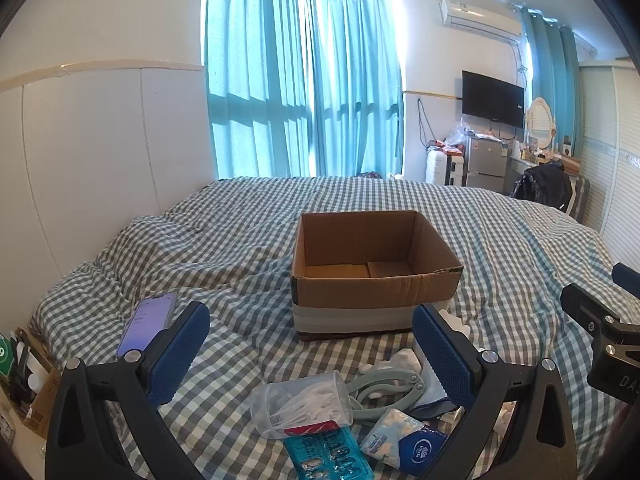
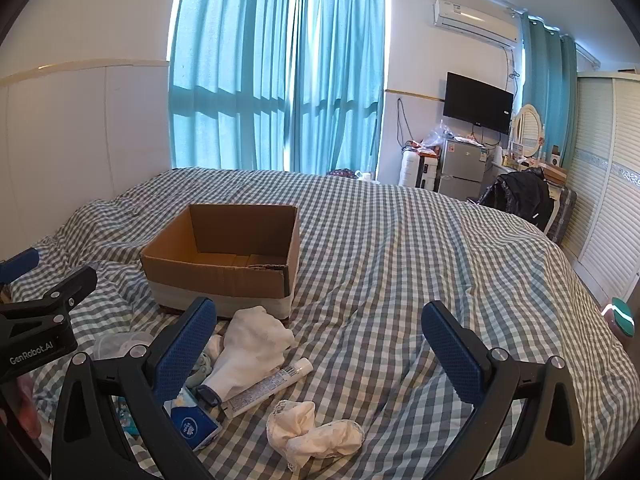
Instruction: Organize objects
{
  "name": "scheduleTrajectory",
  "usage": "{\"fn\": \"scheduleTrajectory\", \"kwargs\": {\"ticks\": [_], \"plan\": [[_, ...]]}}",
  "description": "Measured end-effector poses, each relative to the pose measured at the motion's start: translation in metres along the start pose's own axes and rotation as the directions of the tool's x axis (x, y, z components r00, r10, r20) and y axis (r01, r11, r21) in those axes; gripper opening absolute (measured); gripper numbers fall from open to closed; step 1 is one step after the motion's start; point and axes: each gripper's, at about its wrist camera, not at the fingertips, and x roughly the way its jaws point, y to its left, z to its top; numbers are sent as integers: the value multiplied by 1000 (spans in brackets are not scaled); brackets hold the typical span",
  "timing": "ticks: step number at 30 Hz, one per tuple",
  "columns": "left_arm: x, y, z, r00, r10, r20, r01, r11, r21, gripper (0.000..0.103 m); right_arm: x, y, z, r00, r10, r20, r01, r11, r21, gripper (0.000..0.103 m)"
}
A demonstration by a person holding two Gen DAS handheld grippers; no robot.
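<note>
An open, empty cardboard box (image 1: 372, 276) stands on the checked bed; it also shows in the right wrist view (image 2: 224, 264). In front of it lies a pile: a clear plastic cup (image 1: 300, 404), a green clip (image 1: 384, 392), a tissue pack (image 1: 404, 436), a blister pack (image 1: 328, 460). The right wrist view shows a white cloth (image 2: 256, 340), a tube (image 2: 272, 384), the tissue pack (image 2: 192, 424) and crumpled white socks (image 2: 316, 432). My left gripper (image 1: 312, 344) is open above the pile. My right gripper (image 2: 316, 340) is open and empty, to the right of the pile.
A phone (image 1: 148, 320) lies on the bed at the left. The bed (image 2: 420, 264) stretches right and back. A headboard wall (image 1: 100, 152) is at the left, a wardrobe (image 2: 600, 184) at the right, curtains, a fridge and a TV behind.
</note>
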Motion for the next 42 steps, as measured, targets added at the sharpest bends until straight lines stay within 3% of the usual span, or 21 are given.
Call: {"fn": "scheduleTrajectory", "kwargs": {"ticks": [42], "plan": [[-5,-3,-5,1000,-24,-4,24,1000,14,103,-4,8,-5,999,37,-15,-37,999,-22,103]]}}
